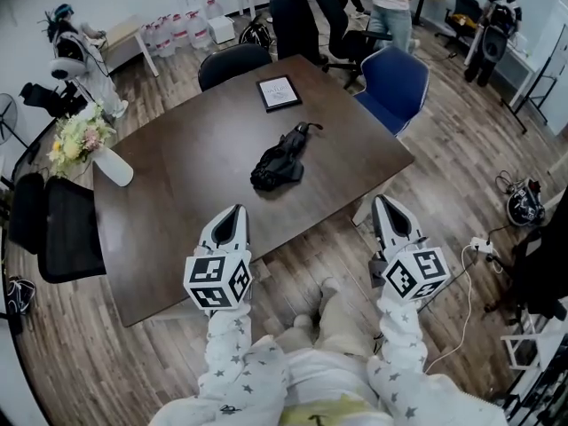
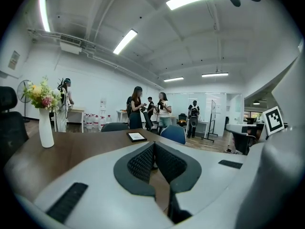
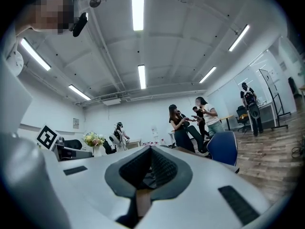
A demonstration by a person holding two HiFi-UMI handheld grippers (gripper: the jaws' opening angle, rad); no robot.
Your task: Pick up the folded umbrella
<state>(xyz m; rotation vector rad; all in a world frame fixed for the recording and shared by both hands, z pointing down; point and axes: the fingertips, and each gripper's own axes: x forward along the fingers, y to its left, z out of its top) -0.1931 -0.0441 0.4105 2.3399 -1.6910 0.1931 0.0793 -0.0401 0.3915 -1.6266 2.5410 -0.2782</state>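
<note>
— Fingers on the left gripper and right gripper: pressed together, holding nothing.
— The folded umbrella lies mid table, farther in. Probably light, with loose, slippery fabric; grab its stiff middle.

Bright ceiling tube lights, fisheye-warped edges, dark corners

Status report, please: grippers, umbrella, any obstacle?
Left gripper shut, empty. Right gripper shut, empty. Folded umbrella lies on table, untouched, ahead of both. Nothing in the way.
</note>
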